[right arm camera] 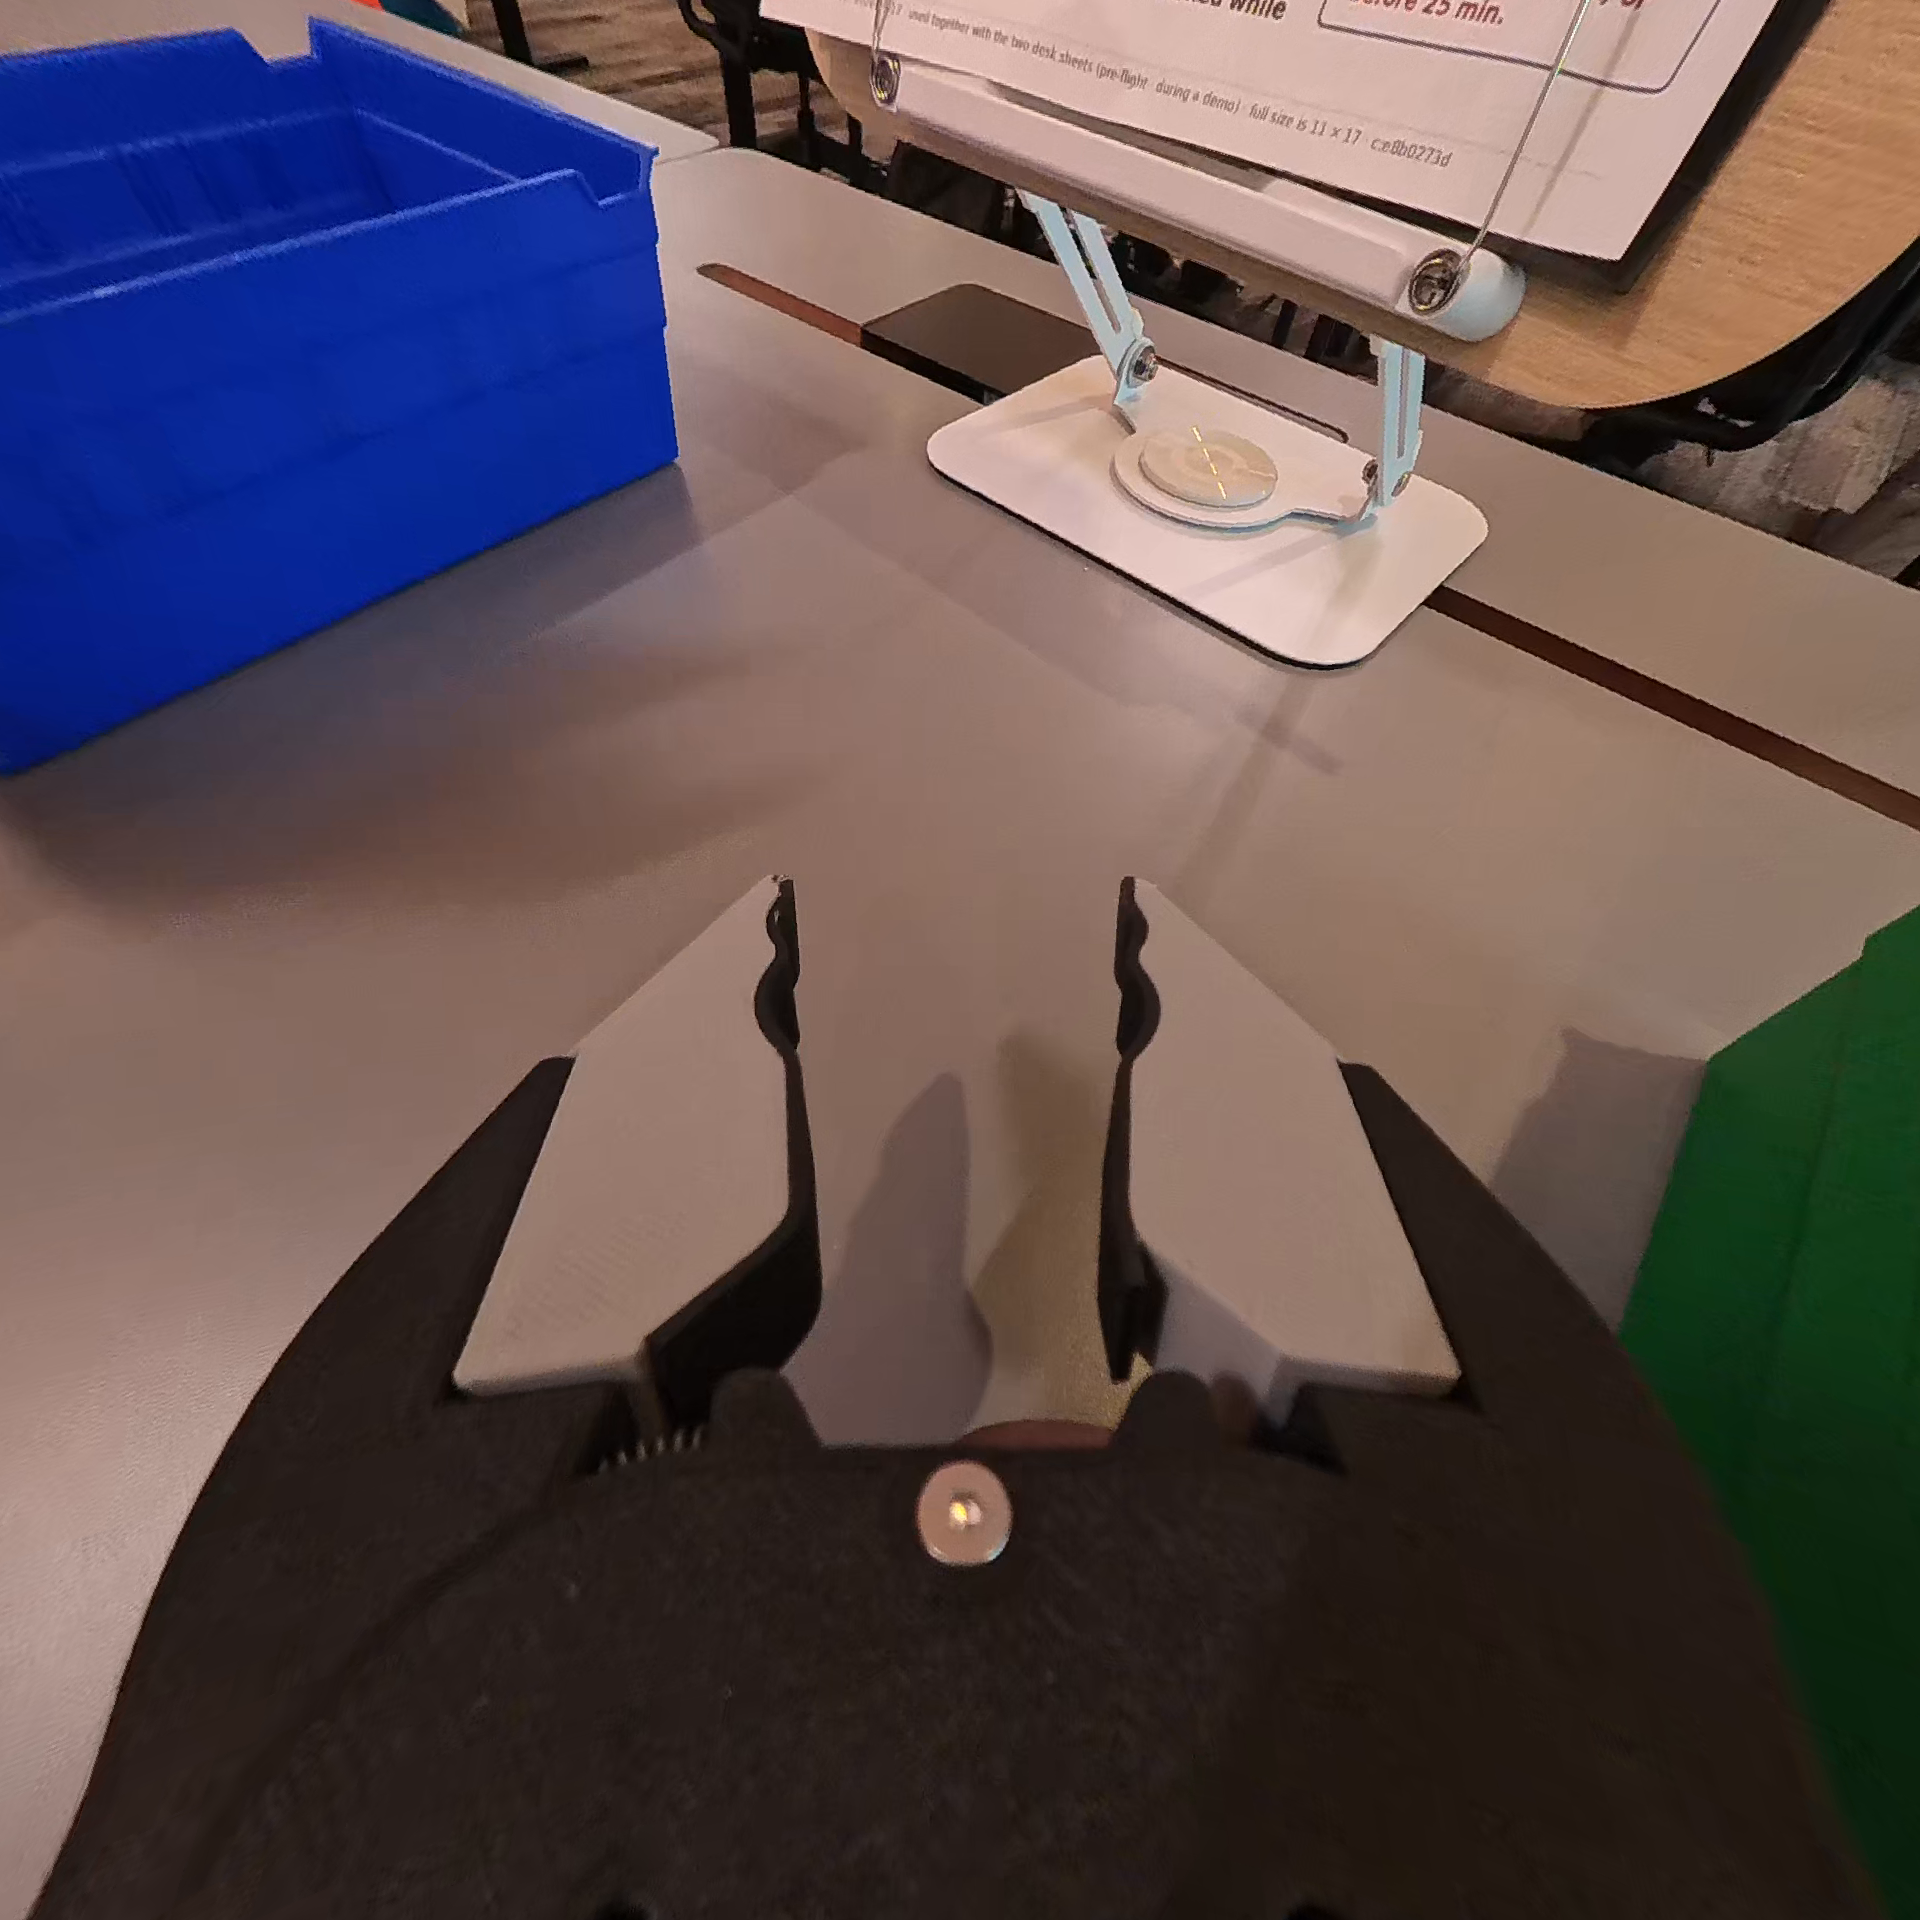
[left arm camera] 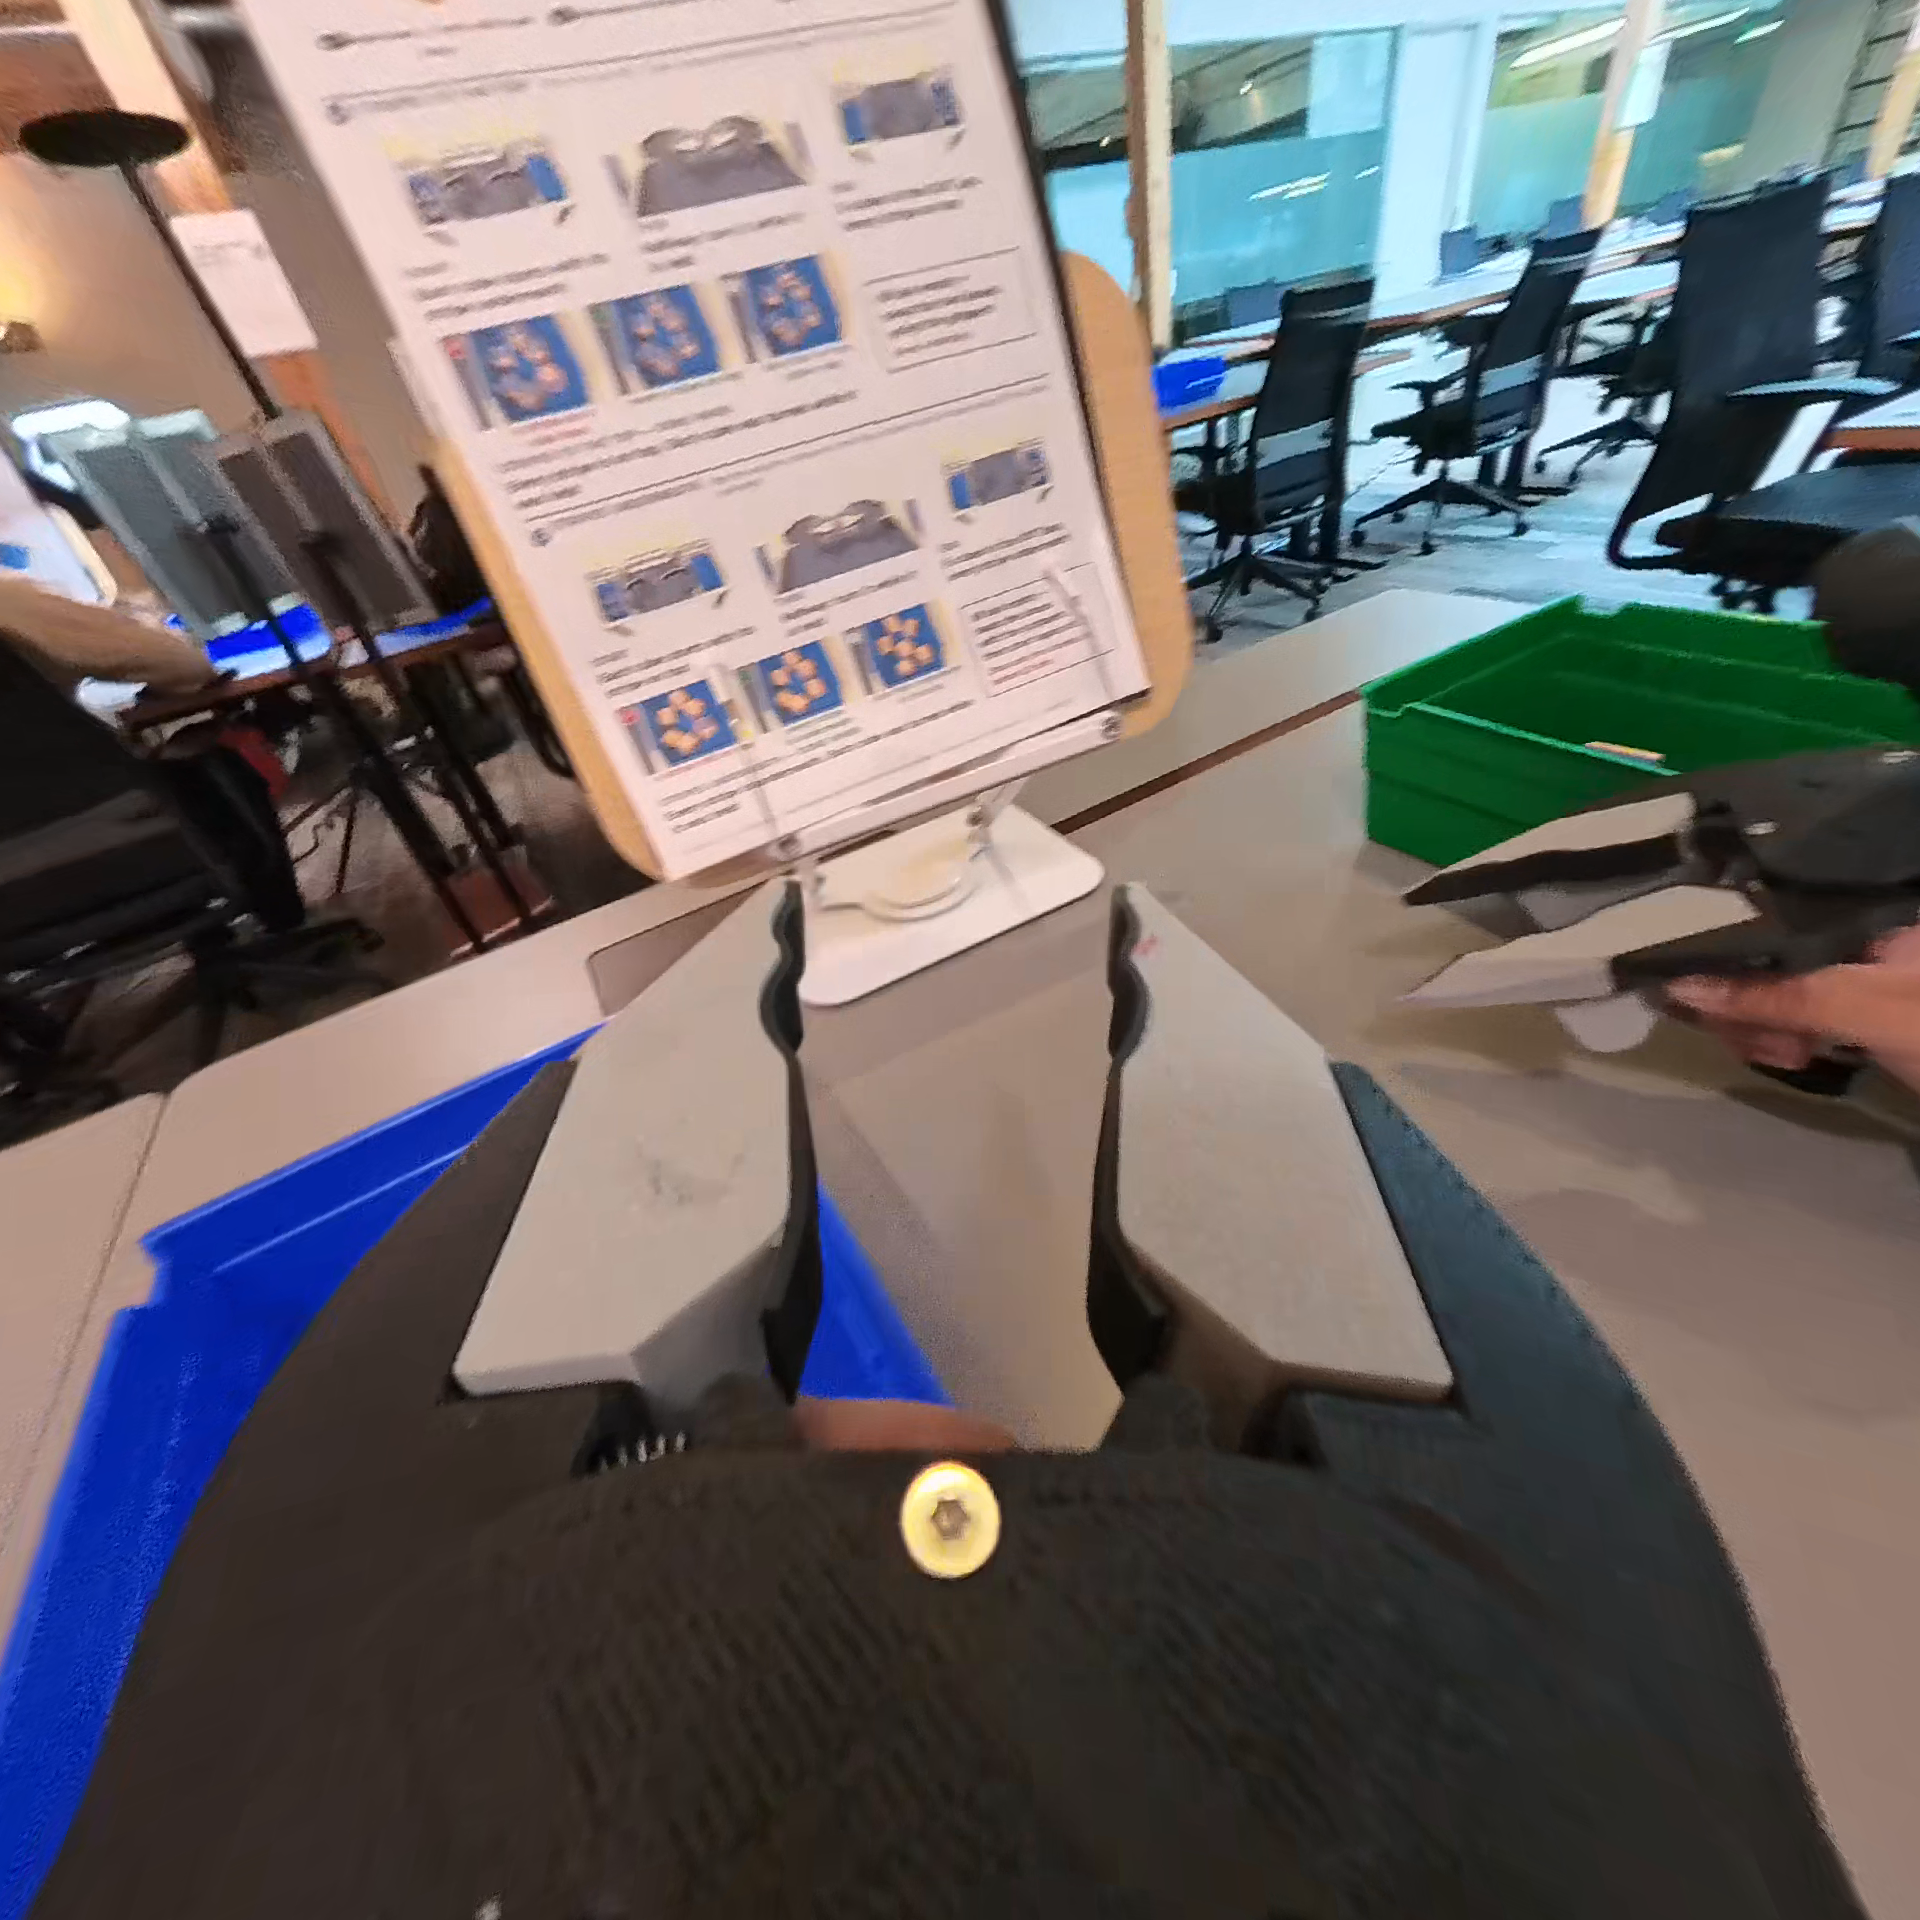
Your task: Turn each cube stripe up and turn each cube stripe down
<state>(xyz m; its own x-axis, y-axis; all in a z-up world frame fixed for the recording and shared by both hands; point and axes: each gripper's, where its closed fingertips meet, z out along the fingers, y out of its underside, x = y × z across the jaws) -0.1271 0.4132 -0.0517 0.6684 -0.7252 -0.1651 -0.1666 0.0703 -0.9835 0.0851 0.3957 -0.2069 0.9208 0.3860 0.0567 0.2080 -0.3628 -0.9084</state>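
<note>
**Inspector:** Cubes are not visible in either view; I cannot tell where they lie. Start from the tools.

**Assistant:** The left gripper (left arm camera: 951,935) has its jaws spread, nothing between them. It hangs over the grey table (left arm camera: 1558,1299), just short of the white stand base (left arm camera: 966,894). The right gripper (right arm camera: 956,914) is likewise released and empty, also on the near side of that stand base (right arm camera: 1247,561).

**Inspector:** Surroundings, relative to the base?

**Assistant:** The blue bin (right arm camera: 332,436) sits to its left, the green bin (left arm camera: 1579,717) to its right. The instruction sheet (left arm camera: 727,416) is clipped above it. The blue bin's interior, as far as it shows, appears to hold no cubes.

**Inspector:** Risks?

**Assistant:** In my judgement, three. Both views are motion-blurred, so a hurried reach could knock a bin or the stand. The two grippers are near one another over the table and may collide. With no cube located, a stripe could be misread and a cube turned the wrong way.
</note>
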